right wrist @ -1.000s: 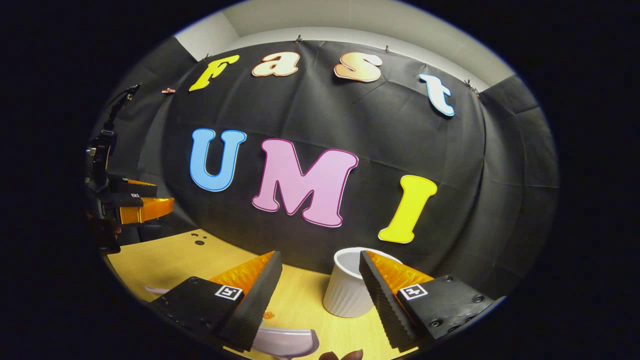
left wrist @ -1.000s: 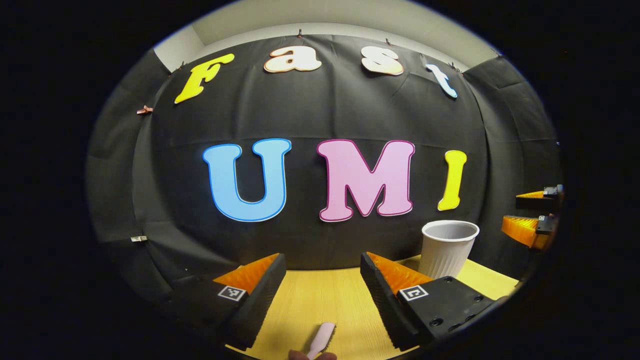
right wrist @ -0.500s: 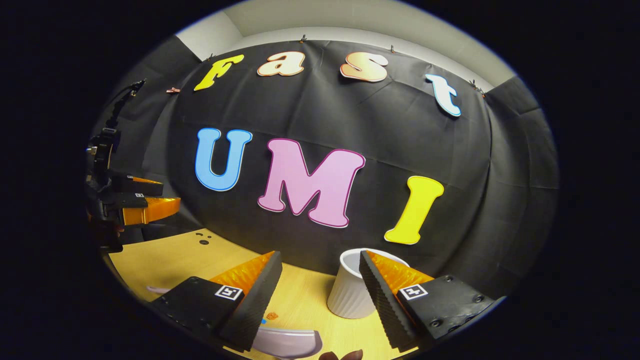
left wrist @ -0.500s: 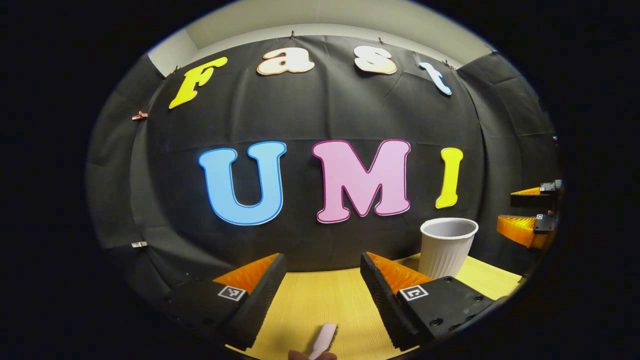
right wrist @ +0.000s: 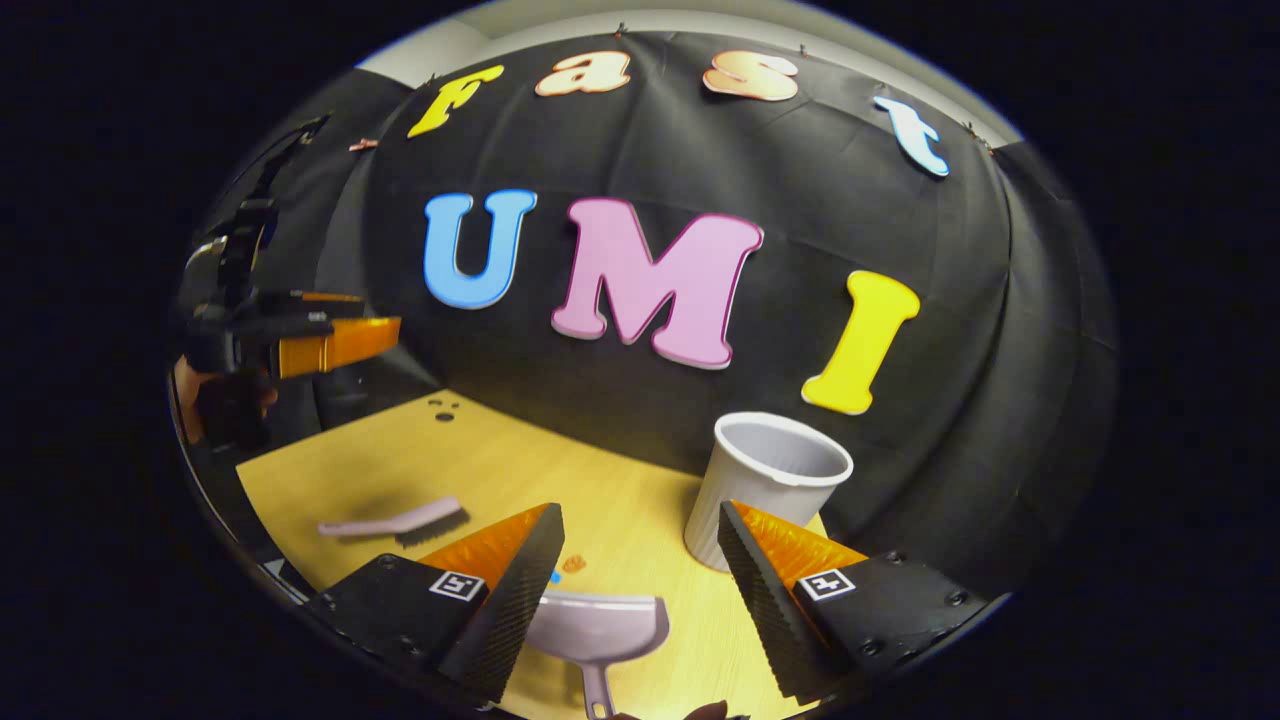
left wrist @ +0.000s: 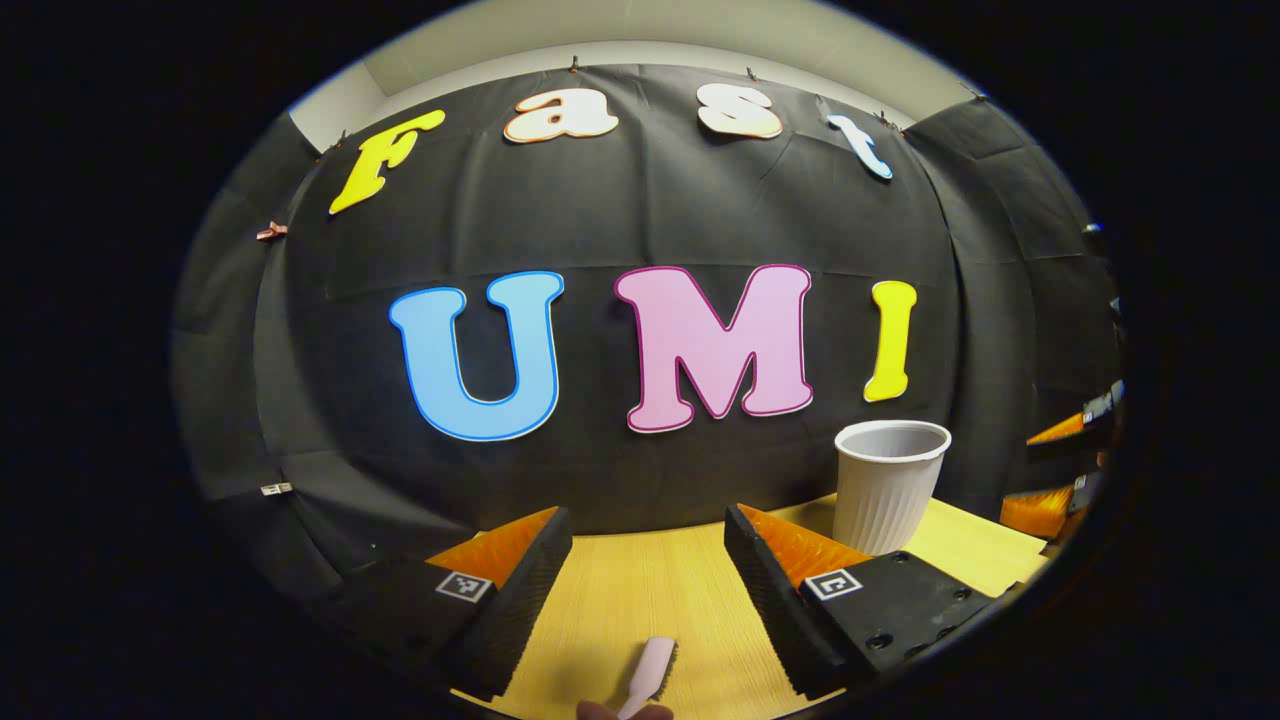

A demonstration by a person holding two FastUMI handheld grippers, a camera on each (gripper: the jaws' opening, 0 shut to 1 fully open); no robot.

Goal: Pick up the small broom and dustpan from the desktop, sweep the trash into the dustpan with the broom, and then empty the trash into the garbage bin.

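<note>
Both our grippers, left [left wrist: 645,560] and right [right wrist: 640,555], hover with fingers spread above the worktop [right wrist: 400,470]; dustpan [right wrist: 598,625] lies near its front edge.

At the bottom edge of the left gripper view, the broom [left wrist: 648,676] is running out of sight; in the right gripper view, the dustpan [right wrist: 598,632] handle is too.

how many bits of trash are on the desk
2 small bits: an orange bit and a blue bit beside it, just ahead of the dustpan. The right gripper's fingers may hide more.
</note>
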